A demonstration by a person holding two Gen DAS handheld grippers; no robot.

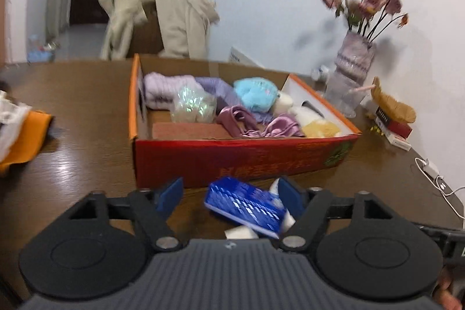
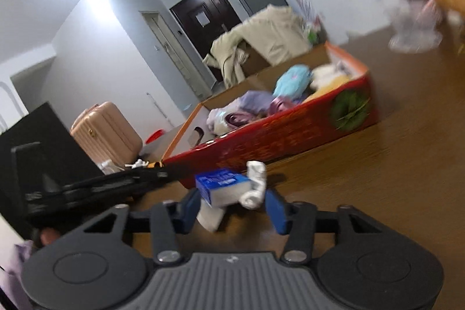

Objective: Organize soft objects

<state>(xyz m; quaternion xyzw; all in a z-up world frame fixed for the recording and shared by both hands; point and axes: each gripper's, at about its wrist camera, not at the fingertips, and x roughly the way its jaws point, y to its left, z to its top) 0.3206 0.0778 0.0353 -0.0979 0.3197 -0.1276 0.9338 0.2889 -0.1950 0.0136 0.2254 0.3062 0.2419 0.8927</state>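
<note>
As we look along the left gripper (image 1: 232,198), its blue pads (image 1: 171,195) stand wide apart above the brown table (image 1: 87,153). A blue packet (image 1: 247,205) lies tilted between them, close against the right pad; whether it touches that pad we cannot tell. White pieces (image 1: 241,233) show under and beside the packet. Just beyond stands a red box (image 1: 241,161), open at the top. Inside it we see a lilac towel (image 1: 165,90) at the left, a shiny bag (image 1: 193,105) in front of it, a light blue plush (image 1: 255,93) near the middle, pink satin cloth (image 1: 258,125) toward the front and a yellow item (image 1: 321,128) at the right end. An orange cloth (image 1: 29,132) lies well apart at the left edge. A vase (image 1: 351,69) of dried flowers stands right of the box near the wall, and a white cable (image 1: 436,179) lies at the far right.

From the right wrist, much blurred, the right gripper (image 2: 231,208) is also wide, gripping nothing. The same packet (image 2: 222,186) sits on the table (image 2: 377,179) between its pads, with a rolled white sock (image 2: 255,185) just beside it on the right. The box (image 2: 276,135) lies behind, tilted in the frame, holding the plush (image 2: 293,79) and towel (image 2: 255,102). The left gripper (image 2: 96,188) appears as a dark blur at the left; a pink suitcase (image 2: 107,132) stands beyond the table.
</note>
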